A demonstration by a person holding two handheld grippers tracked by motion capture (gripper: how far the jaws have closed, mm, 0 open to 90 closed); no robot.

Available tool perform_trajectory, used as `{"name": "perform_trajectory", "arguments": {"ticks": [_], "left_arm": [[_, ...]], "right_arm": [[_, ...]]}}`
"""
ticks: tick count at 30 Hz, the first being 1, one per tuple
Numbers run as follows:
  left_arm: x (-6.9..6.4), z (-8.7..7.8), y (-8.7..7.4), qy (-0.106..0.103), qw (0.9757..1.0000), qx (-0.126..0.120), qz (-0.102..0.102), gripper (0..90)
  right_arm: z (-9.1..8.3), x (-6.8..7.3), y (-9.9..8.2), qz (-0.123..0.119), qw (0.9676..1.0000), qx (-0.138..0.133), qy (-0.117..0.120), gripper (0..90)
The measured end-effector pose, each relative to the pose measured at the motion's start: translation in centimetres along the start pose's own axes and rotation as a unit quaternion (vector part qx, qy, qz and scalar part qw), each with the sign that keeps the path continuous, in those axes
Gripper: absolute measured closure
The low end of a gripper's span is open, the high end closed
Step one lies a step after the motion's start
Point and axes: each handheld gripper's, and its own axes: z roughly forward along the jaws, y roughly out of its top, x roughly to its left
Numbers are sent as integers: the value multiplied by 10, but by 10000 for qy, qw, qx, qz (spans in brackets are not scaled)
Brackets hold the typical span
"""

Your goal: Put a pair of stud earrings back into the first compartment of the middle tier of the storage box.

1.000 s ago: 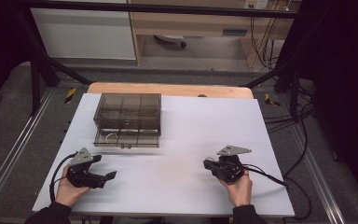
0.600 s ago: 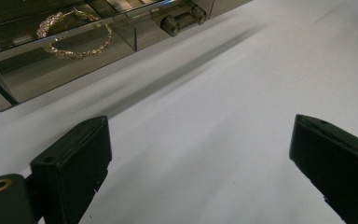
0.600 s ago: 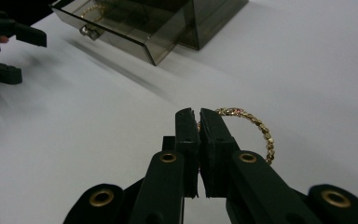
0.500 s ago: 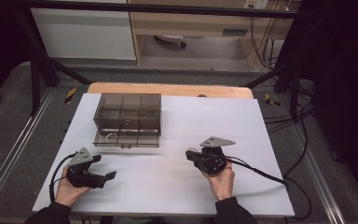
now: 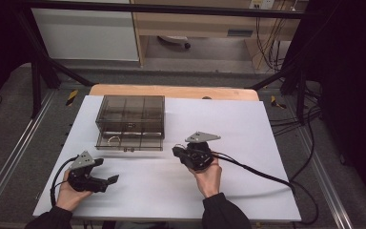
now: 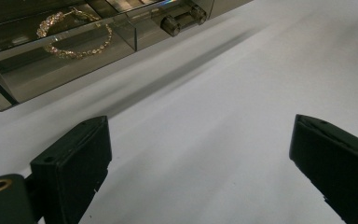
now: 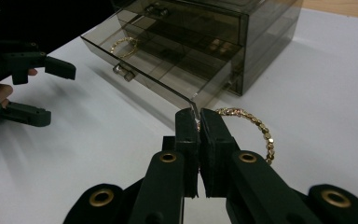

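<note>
1. Already the right tongs (image 7: 199,122) are pressed together on a gold beaded bracelet (image 7: 256,129), whose loop hangs out to one side of the black pads, clear of the white tabletop (image 7: 335,84).
2. Just ahead of those tongs stands the smoked-plastic drawer organizer (image 7: 205,42), its lower drawer (image 7: 144,70) pulled out toward the person; the drawer's near corner sits right in front of the pinched pads.
3. Inside that open drawer lies a second gold bracelet (image 6: 72,35), seen through the clear front (so one piece appears stowed already).
4. Off to the side, the left tongs (image 5: 97,177) rest spread wide and hold nothing, low over bare tabletop, with the drawer front and its small knob (image 6: 182,17) ahead of them.
5. Judged from this, the pickup is done and the carry is under way; what seems left is to bring the held bracelet over the drawer, let it drop in beside the other, and likely push the drawer shut.
6. Whether the upper drawer holds anything I cannot tell.
</note>
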Motion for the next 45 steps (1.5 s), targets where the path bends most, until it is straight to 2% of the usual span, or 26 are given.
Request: {"name": "perform_trajectory", "arguments": {"ticks": [8, 13, 28, 36, 45], "left_arm": [[0, 0, 0, -6, 10000, 5, 3, 52], [1, 0, 0, -9, 10000, 1, 2, 52], [1, 0, 0, -18, 10000, 0, 8, 52], [1, -1, 0, -24, 10000, -9, 0, 52], [1, -1, 0, -24, 10000, -6, 4, 52]], "right_arm": [[22, 19, 18, -146, 9998, -58, 93, 867], [36, 28, 26, -135, 9997, -86, 161, 867], [80, 62, 53, -345, 9988, -40, 347, 868], [108, 75, 61, -353, 9981, -20, 503, 867], [140, 86, 67, -422, 9976, 125, 535, 867]]}}
